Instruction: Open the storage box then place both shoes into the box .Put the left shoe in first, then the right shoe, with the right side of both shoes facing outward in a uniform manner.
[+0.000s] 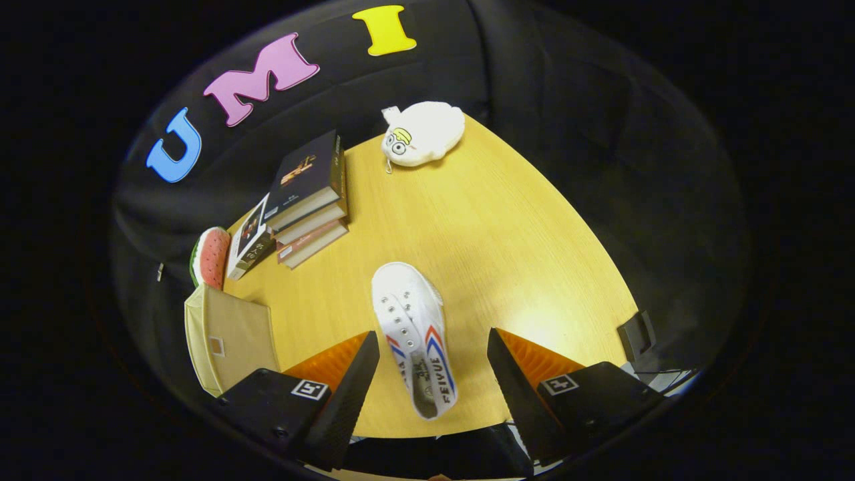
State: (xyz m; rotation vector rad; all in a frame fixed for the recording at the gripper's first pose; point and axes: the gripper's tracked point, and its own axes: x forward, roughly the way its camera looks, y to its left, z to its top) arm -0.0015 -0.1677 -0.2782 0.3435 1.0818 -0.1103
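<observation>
White canvas shoe lies lengthwise between the spread gripper fingers, toe pointing away, untouched.

Fisheye view riding on the hand-held gripper, looking forward and steeply down along both spread fingers onto the tabletop. Held well above the surface, facing the booth's far wall; near edge of tabletop at finger bases.

Light wooden table with a bright glare, dark cloth wall behind.
</observation>
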